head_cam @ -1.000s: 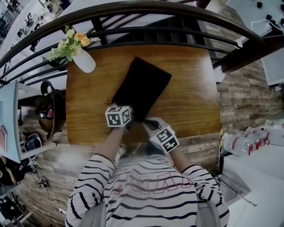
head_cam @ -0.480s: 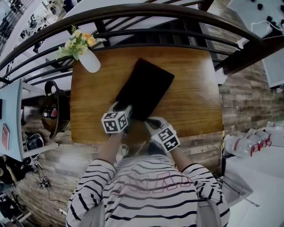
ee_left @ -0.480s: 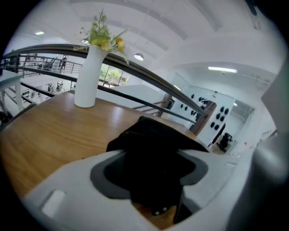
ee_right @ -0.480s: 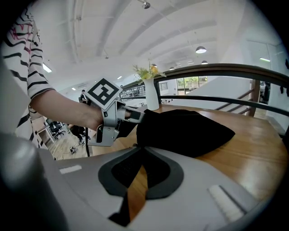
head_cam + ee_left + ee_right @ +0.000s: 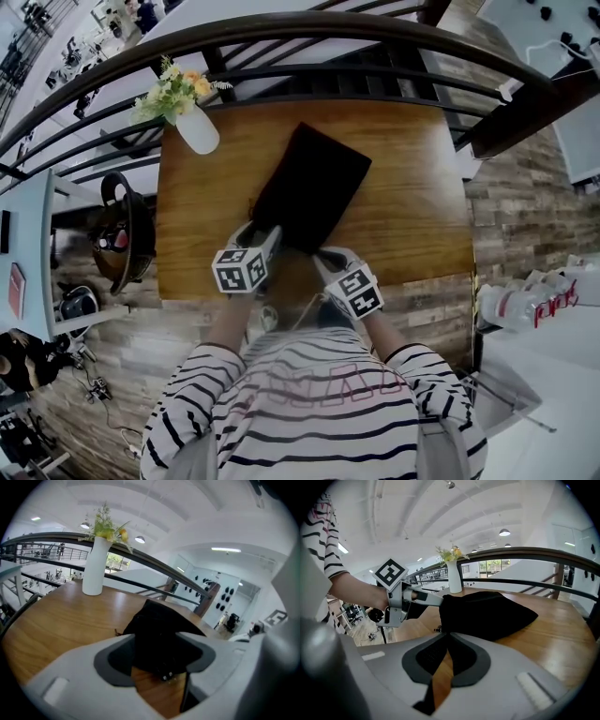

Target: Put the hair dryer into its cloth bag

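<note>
Your striped shirt point(image 5: 309, 403) fills the near edge. The pink lettering across the chest is too faint to read. Both grippers are at the table's 6 o'clock edge, on the bag's near end.

Right gripper point(image 5: 449, 637): jaws closed tip to tip, pinching the black hem of the cloth bag point(image 5: 314, 187) at its near right corner.

Left gripper point(image 5: 159, 653): jaws wide apart, with the bag's near end between them and fabric spanning pad to pad. A small hard fitting point(image 5: 166, 674) sits at the hem, too small to identify. In the right gripper view, your left gripper's fingers touch the bag's near left corner.

The bag is black and lies around the centre of the wooden table point(image 5: 412, 187). Its long axis runs 7 o'clock to 1 o'clock, with the near end toward you and the far end squared off. The right gripper view shows it humped in the middle. The fabric hides the contents, so you can't tell what's inside.

Far side: a white vase point(image 5: 199, 133) stands upright at the table's 10 o'clock corner, holding yellow and orange flowers point(image 5: 178, 89) with greenery, well apart from the bag. A dark curved railing point(image 5: 309, 28) runs beyond the far edge.

Off the table at 4 o'clock are plastic bottles point(image 5: 525, 305) with red labels, print unreadable.
</note>
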Demonstrator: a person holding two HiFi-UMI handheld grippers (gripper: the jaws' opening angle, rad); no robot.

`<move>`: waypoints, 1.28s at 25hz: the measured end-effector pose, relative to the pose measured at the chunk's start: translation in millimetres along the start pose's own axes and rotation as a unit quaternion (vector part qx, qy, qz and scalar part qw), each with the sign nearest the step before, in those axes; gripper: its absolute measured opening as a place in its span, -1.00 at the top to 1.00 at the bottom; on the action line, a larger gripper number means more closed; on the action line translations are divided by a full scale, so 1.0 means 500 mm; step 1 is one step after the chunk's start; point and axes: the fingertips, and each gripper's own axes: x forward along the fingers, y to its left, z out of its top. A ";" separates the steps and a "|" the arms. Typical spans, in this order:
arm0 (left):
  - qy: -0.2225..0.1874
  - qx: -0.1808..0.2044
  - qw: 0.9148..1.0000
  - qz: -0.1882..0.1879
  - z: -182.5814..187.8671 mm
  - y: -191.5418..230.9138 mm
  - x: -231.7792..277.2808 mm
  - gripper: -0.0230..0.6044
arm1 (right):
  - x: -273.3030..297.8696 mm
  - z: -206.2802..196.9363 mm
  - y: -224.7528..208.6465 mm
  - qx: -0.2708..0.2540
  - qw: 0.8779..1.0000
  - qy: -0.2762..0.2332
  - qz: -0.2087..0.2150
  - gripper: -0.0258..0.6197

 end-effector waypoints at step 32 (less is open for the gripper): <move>-0.015 0.088 0.995 -0.051 -0.017 -0.018 -0.207 0.16 | -0.067 0.004 0.067 0.059 0.985 -0.055 -0.150 0.92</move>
